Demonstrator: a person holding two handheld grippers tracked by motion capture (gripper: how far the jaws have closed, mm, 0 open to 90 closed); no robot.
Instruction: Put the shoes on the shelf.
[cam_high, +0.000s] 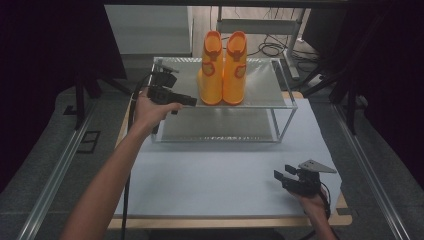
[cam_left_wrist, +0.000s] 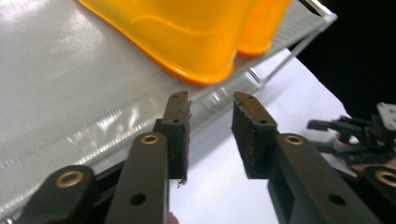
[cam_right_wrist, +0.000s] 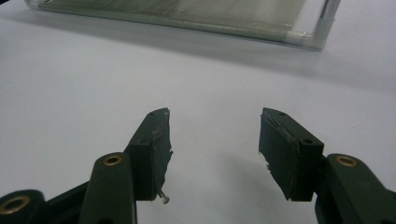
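While left tongs (cam_high: 192, 101) reach, spread, empty, prob. just short of boots (cam_high: 222, 70), right tongs (cam_high: 283, 172) rest spread.

Both forearms are bare, with no sleeves. The left claw (cam_high: 187, 100) is black, with a black cable (cam_high: 131, 117) trailing from it. The right claw (cam_high: 281, 174) is black too, topped by a grey three-cornered plate (cam_high: 317, 166). Up close, the jaws carry brass-ringed pivot holes and worn, frayed black pads (cam_right_wrist: 159, 154).
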